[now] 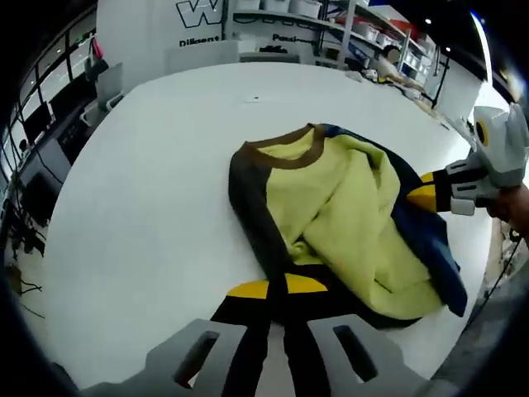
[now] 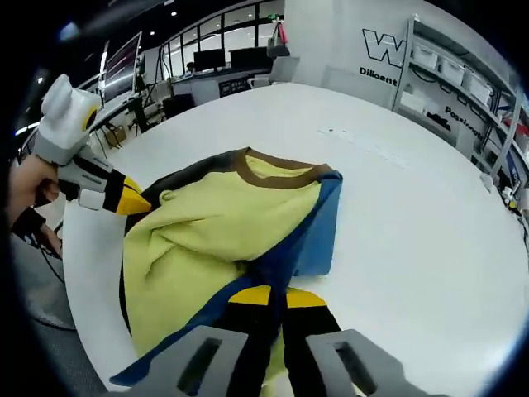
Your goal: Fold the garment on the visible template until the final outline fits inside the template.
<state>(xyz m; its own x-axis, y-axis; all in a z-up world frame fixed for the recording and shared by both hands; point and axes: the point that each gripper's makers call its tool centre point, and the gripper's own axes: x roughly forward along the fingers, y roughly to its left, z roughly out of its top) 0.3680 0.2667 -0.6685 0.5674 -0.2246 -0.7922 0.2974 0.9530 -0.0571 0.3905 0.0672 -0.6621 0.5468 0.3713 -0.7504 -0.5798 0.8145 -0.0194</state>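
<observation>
Folding is under way but unfinished, as far as the two views allow a judgement: the garment [image 1: 347, 223], a yellow-green top with a brown collar, a dark side panel and a blue panel, lies bunched near the edge of the white table [image 1: 149, 182], with cloth heaped over its middle and no flat, squared outline yet. At far left of the left gripper view stand desks with dark monitors [image 1: 37, 132], well apart from the work. Next comes bare table surface, then the garment, and at the bottom centre the left gripper [image 1: 277, 289], its yellow-tipped jaws drawn together on the dark hem of the garment. At the right edge the right gripper [image 1: 434, 194] enters, held by a hand, its tips buried in the blue cloth. In the right gripper view the order reverses: the left gripper [image 2: 128, 198] sits at the left against the dark sleeve edge, the garment [image 2: 215, 240] spreads across the centre, and the right gripper [image 2: 269, 296] at the bottom pinches the blue and dark fabric between closed jaws. Shelving with bins [image 2: 459, 78] rises at the right. No template outline can be made out on the table in either view, so fit cannot be checked. Remaining work, by estimate: flatten the heap, complete the folds, and keep the bundle from sliding off the near table edge.
</observation>
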